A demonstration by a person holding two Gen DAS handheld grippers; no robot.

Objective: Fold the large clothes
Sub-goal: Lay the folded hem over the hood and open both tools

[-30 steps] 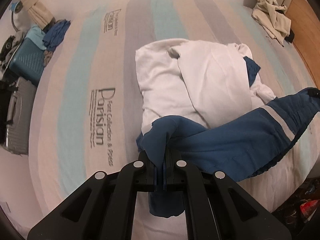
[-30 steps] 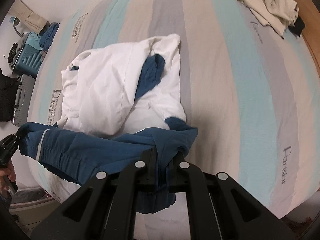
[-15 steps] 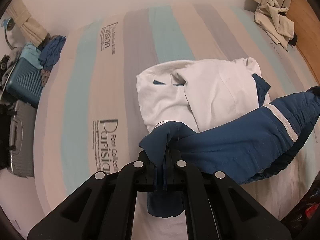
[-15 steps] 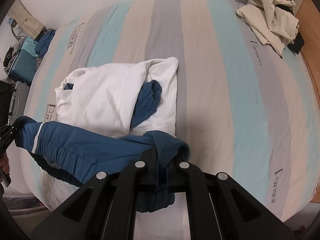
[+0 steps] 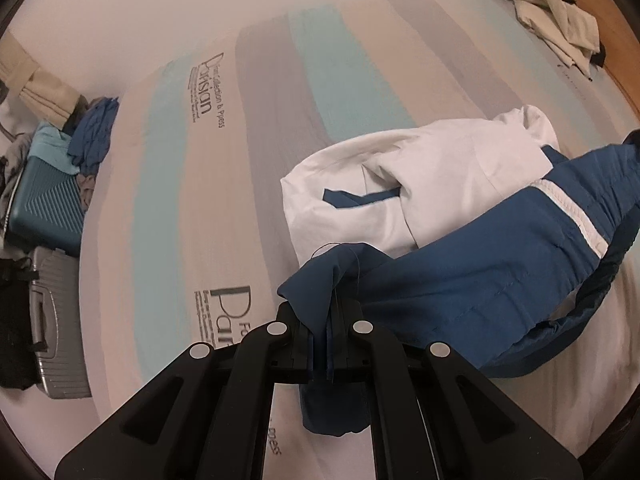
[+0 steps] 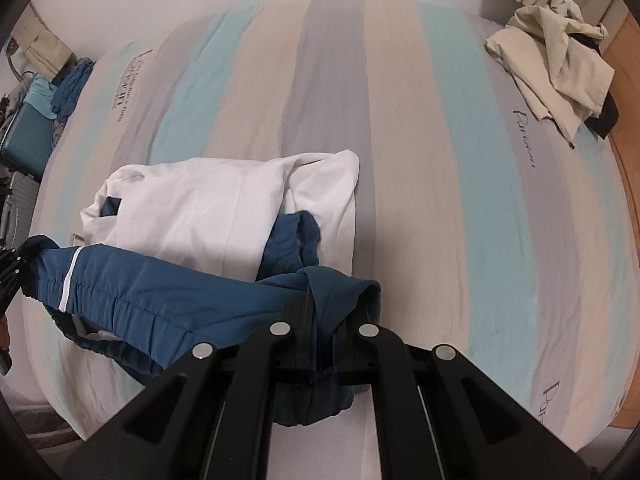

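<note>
While clamped shut, each hand-held gripper (image 5: 324, 320) (image 6: 326, 328) pinches blue hem (image 5: 460, 280) — taut.

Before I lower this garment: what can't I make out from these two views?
- Blue garment: its hanging middle's underside, both views, hidden by its own fabric.
- Left gripper and right gripper: pads buried in cloth.
- White garment: near edge covered by blue fabric.
- Bed: small print unreadable.

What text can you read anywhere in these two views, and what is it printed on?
"Parisian", with a line reading roughly "Font Collection & Pipes": on the striped bed sheet, far print.
"Par...": near print on the sheet, cut off by the left tongs.
"Parisian", blurred: sheet, right wrist view.
The smaller lines beside each print are too small to read.
Blue garment and white garment: no text visible.
</note>
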